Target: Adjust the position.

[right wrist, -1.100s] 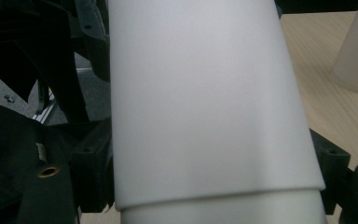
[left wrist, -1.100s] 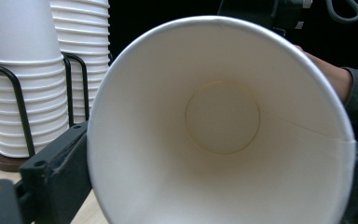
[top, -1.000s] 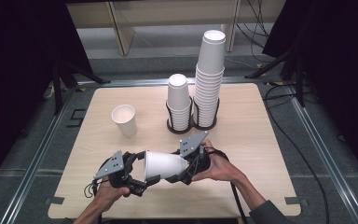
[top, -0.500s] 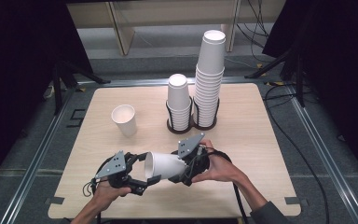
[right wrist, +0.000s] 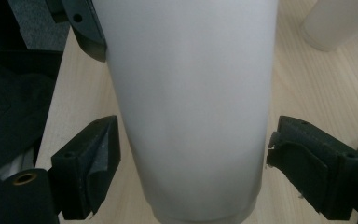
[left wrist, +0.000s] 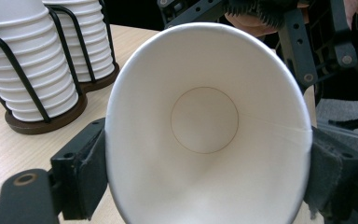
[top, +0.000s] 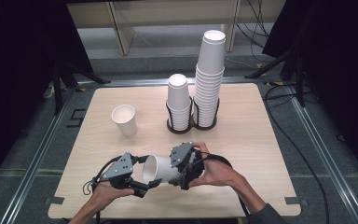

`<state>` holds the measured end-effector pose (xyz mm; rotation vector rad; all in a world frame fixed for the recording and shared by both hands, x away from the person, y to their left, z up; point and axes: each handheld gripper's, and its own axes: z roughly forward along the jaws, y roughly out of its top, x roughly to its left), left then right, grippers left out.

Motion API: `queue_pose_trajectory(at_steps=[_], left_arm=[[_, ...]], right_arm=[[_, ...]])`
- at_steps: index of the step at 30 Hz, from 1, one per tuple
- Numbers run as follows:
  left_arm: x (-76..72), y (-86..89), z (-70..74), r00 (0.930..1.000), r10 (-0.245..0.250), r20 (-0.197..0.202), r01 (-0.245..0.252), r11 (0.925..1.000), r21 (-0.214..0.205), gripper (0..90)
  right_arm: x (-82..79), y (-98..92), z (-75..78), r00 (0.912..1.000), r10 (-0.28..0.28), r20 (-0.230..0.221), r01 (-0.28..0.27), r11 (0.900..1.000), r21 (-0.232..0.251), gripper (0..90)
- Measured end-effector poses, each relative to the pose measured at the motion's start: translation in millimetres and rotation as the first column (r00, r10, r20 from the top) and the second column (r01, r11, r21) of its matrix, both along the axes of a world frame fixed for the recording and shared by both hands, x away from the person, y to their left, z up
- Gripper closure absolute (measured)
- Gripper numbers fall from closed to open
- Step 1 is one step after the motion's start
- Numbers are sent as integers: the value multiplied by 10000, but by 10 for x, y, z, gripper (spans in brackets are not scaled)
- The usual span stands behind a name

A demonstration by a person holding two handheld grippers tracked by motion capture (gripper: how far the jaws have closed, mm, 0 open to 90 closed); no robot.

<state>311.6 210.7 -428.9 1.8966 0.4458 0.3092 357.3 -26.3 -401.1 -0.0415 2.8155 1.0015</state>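
A paper cup (top: 161, 169) lies on its side above the table's (top: 261, 140) near edge, at about six o'clock on the tabletop, held level between the two grippers with its mouth toward the left one. In the left gripper view the left gripper (left wrist: 205, 186) has its jaws pressed against the cup's rim on both sides, squeezing the mouth slightly out of round; those jaws have just been closing, with the cup between them. In the high view the left gripper (top: 142, 184) sits at the cup's nine o'clock and the right gripper (top: 182, 172) at its three o'clock, around the base end. In the right gripper view the right gripper (right wrist: 191, 158) has its jaws standing off the cup's wall with a gap on each side, so it looks open, though the far side of the cup is hidden.

A single upright cup (top: 124, 119) stands at about ten o'clock. A black wire rack (top: 191, 123) near twelve o'clock holds a short stack (top: 178, 100) and, just beside it, a tall stack (top: 210, 77).
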Motion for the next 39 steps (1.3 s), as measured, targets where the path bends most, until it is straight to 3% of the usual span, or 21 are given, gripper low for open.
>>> queue_pose_trajectory(at_steps=[3, 7, 12, 13, 15, 18, 19, 20, 21, 22, 24, 28, 29, 30, 39], left_arm=[[-11, -20, 2, 10000, -41, -29, 41, 9999, 166, 150], [-17, -34, -2, 9999, -132, -64, 134, 9996, 239, 147], [-17, -24, 7, 9997, -230, -28, 231, 9995, 224, 138], [-15, -30, -3, 9997, -194, -113, 194, 9998, -23, 134], [-4, -16, -6, 9998, -202, -83, 201, 9997, -132, 114], [14, -1, -28, 10000, 9, 40, -6, 9966, -818, 77], [10, 17, -18, 9998, 197, 41, -193, 9967, -788, 55], [18, 24, -28, 9995, 298, 104, -283, 9918, -1246, 35], [22, 54, -19, 9994, 352, 27, -345, 9905, -1329, 26], [35, 62, -27, 9992, 396, -18, -393, 9833, -1774, 29], [35, 89, -23, 9981, 590, -169, -612, 9786, -1964, 24], [50, 104, -44, 9969, 578, -532, -708, 9540, -2912, 53], [52, 111, -41, 9967, 619, -516, -747, 9502, -3026, 58], [50, 109, -40, 9965, 649, -519, -779, 9479, -3090, 65], [38, 58, -55, 9941, 1017, -381, -1086, 9311, -3481, 43]], right_arm=[[-16, 52, -29, 9998, 107, 145, -104, 9997, -234, 160], [-28, 96, -57, 9995, 318, 7, -318, 9989, -340, 177], [-14, 114, -118, 9984, 511, -248, -512, 9987, -36, 209], [-8, 110, -123, 9983, 515, -289, -514, 9987, 40, 212], [4, 99, -121, 9976, 628, -289, -624, 9979, 158, 214], [38, 87, -128, 9968, 717, -348, -697, 9960, 565, 215], [36, 74, -123, 9972, 565, -483, -532, 9963, 681, 216], [48, 63, -125, 9970, 567, -521, -524, 9953, 816, 216], [65, 46, -129, 9968, 524, -601, -460, 9935, 1040, 217], [79, 26, -131, 9959, 486, -756, -386, 9910, 1284, 218], [113, -19, -122, 9957, 382, -843, -233, 9849, 1716, 219], [168, -104, -86, 9913, 230, -1298, 133, 9621, 2723, 219], [175, -123, -77, 9895, 144, -1436, 283, 9564, 2908, 219], [193, -134, -66, 9925, 177, -1206, 216, 9481, 3173, 219], [176, -55, -136, 9865, 214, -1621, 396, 9306, 3638, 217]])
